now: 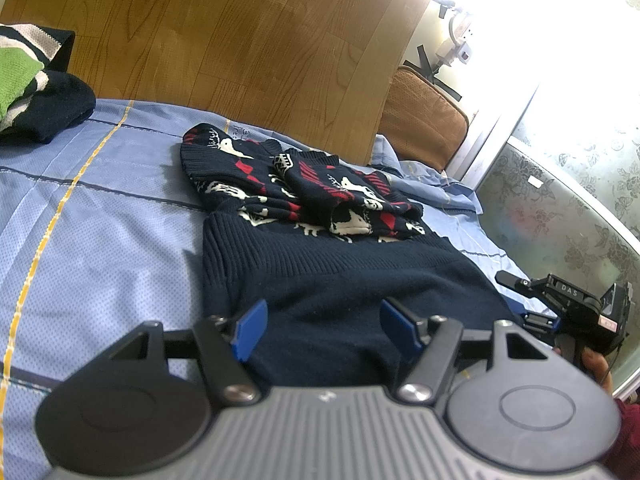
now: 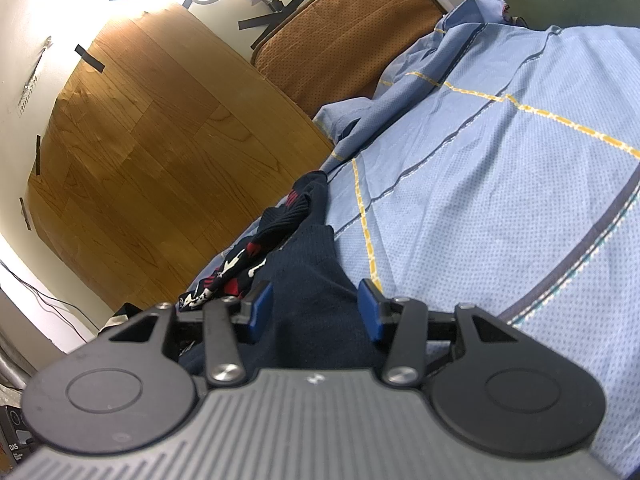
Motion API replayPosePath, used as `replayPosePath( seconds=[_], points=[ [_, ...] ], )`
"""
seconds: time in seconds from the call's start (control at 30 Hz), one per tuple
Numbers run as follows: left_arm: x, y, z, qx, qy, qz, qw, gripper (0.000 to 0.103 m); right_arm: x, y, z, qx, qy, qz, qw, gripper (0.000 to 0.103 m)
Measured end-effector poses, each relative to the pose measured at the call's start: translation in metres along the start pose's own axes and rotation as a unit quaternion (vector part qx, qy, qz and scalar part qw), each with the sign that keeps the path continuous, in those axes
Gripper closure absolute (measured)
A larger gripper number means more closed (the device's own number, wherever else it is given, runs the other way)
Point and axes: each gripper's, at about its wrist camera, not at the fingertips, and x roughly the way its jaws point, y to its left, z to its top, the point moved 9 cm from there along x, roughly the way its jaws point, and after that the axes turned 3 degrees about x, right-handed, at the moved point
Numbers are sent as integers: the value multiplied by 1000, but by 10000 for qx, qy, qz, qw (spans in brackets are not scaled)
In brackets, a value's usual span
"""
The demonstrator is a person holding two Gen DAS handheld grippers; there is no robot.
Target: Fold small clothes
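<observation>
Two grippers (image 1: 324,330), one navy sweater (image 1: 320,248)

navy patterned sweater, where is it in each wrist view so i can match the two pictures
Left wrist view: the navy patterned sweater lies mid-frame on the blue sheet, plain hem nearest the camera, patterned sleeves folded across the far part.
Right wrist view: the sweater is lower centre, seen edge-on, running up and left from between the blue pads.
Shared landmark: the brown cushion against the wall.
</observation>
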Motion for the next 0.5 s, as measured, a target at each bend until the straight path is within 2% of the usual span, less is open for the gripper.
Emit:
replayPosePath(
  seconds=[0.5],
  points=[
    [0, -2, 0, -1, 3, -5, 10000, 38, 0, 0, 0, 2, 0, 0, 10000, 53]
  ],
)
